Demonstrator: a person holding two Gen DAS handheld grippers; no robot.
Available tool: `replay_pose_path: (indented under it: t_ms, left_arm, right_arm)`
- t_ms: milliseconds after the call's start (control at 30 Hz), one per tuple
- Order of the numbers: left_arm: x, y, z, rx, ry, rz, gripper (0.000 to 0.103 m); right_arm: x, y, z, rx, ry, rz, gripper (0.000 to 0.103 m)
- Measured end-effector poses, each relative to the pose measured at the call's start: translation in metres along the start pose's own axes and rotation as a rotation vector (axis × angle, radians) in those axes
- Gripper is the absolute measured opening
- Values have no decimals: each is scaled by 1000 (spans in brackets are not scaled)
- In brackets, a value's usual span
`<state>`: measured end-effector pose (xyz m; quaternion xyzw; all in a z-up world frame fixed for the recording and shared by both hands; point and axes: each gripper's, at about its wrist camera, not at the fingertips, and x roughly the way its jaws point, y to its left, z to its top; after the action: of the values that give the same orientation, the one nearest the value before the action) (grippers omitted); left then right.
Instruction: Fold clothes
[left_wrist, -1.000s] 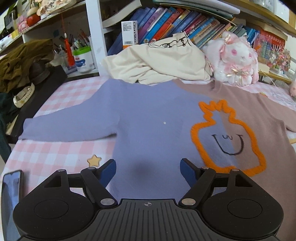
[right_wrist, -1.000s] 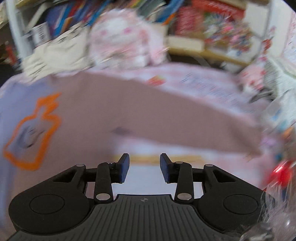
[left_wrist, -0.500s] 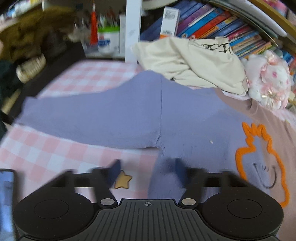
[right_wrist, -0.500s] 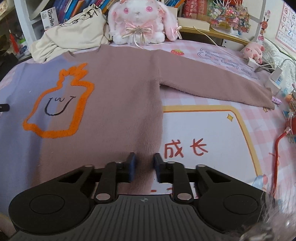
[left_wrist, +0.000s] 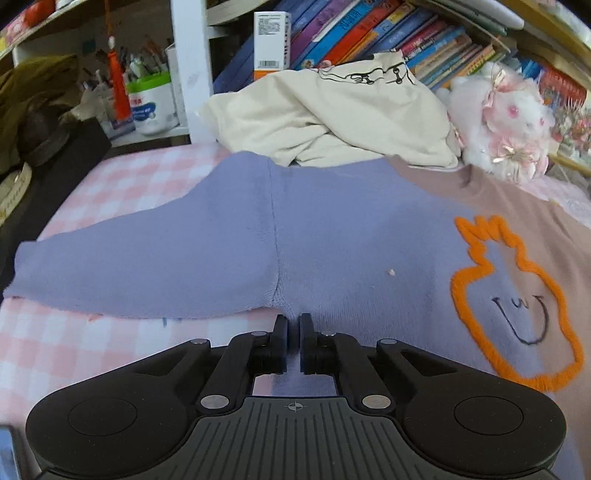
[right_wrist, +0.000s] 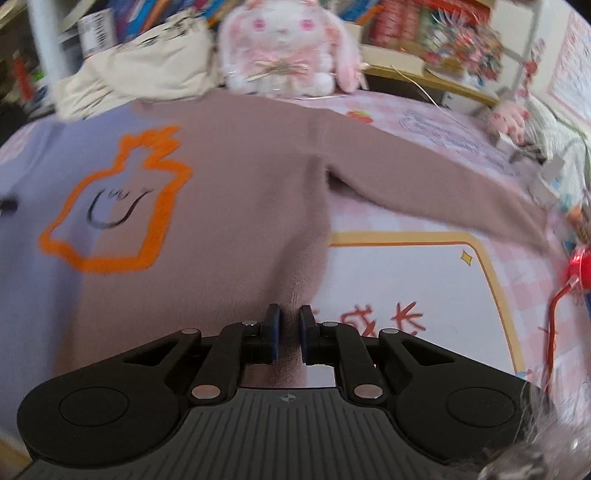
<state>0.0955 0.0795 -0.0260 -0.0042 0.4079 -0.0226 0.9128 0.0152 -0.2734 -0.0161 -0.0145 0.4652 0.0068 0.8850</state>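
Both hand-held grippers have gone from spread to closing on fabric since the earlier frames. Left hand-held gripper is now pinching the sweater at its lilac side edge, just below the armpit seam, fingers nearly touching with cloth between them. Right hand-held gripper is pinching the mauve side edge of the same sweater, fingers almost together with a fold of knit between them. Sweater is lying flat, front up, on the pink checked table, both sleeves spread outward. Orange outline motif with a smiley face is sitting across the lilac/mauve colour split. Cream garment is lying bunched just behind the collar, touching the neckline area. White-and-pink plush rabbit is sitting next to it, near the mauve shoulder. Bookshelf is standing behind both. Right view is slightly motion-blurred; printed mat with an orange border is lying beside the mauve hem.
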Motion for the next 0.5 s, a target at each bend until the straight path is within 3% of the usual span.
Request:
replay_pose_path:
  t_ms: [133, 233, 267, 467, 500]
  left_arm:
    - [-4, 5, -1, -47, 14, -2, 17]
    - [-15, 9, -10, -78, 46, -51, 46]
    - [-19, 8, -15, -79, 51, -62, 50]
    - [-47, -5, -47, -54, 57, -89, 49]
    - [-49, -6, -49, -63, 58, -93, 48]
  right_arm:
    - [-1, 1, 1, -49, 8, 2, 11]
    - [-5, -4, -3, -11, 11, 14, 21]
    - [-6, -7, -5, 8, 12, 22, 26]
    - [-14, -16, -18, 53, 17, 50, 26]
    - [-15, -16, -19, 61, 16, 50, 22]
